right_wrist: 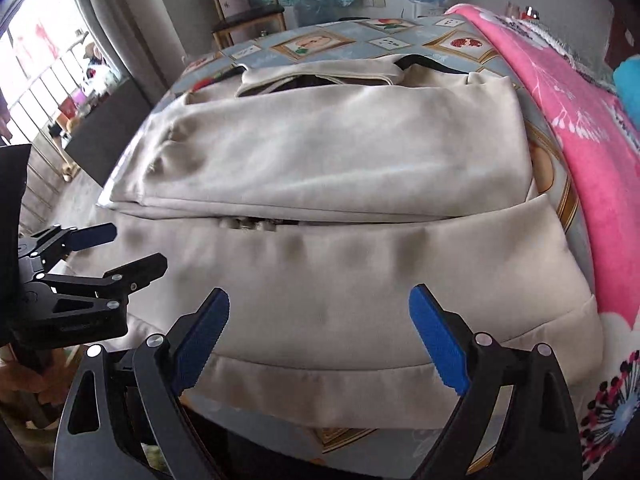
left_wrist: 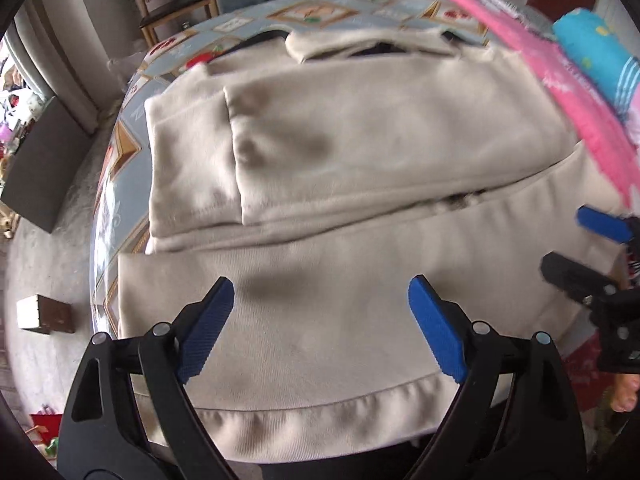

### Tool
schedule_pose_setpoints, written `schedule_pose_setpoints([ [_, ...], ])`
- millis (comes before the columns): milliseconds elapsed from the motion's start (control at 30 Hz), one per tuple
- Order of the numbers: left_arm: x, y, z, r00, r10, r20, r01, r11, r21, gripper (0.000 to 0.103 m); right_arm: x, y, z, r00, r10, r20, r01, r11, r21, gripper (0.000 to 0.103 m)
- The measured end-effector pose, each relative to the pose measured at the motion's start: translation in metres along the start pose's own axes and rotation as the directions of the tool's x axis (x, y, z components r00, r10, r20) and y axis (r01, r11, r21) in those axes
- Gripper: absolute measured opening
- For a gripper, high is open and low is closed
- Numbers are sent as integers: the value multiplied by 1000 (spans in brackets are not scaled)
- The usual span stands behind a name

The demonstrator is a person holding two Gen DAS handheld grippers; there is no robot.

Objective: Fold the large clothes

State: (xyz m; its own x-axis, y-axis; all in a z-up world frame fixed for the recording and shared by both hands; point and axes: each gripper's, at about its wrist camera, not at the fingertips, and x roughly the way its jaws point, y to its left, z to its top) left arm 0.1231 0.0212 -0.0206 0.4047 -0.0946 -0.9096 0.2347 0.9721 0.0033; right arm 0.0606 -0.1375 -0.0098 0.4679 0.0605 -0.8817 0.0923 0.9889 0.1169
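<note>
The large cream-coloured fleece garment (left_wrist: 340, 208) lies spread on a table covered with a blue-grey cloth printed with picture frames (right_wrist: 320, 42), its hem band at the near edge and its collar at the far end. The left gripper (left_wrist: 320, 320) hangs over the near part with its blue pads wide apart, holding nothing; the right gripper (right_wrist: 320, 328) hangs just right of it, likewise spread and empty. Both sleeves appear already laid across the body, forming a doubled band across the far half, so the side folds look done. I judge the step in hand to be the lengthwise fold: the next move calls for each gripper to drop to the hem band, pinch it near its own corner, and carry it evenly toward the collar.

A bright pink flowered blanket (right_wrist: 580, 128) lies along the right, touching the garment's edge, and could snag the right-hand corner. A wooden chair (right_wrist: 248, 12) stands beyond the table, well clear.
</note>
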Motion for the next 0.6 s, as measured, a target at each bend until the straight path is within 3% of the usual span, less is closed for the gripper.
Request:
schedule_pose_setpoints([
  [233, 6, 6, -3, 1000, -10, 26, 11, 1000, -27, 92, 17, -4, -6, 999, -41, 13, 41, 999, -17, 90],
  [600, 8, 7, -3, 1000, -8, 25, 9, 999, -45, 95, 15, -5, -7, 999, -30, 27, 30, 999, -14, 92],
])
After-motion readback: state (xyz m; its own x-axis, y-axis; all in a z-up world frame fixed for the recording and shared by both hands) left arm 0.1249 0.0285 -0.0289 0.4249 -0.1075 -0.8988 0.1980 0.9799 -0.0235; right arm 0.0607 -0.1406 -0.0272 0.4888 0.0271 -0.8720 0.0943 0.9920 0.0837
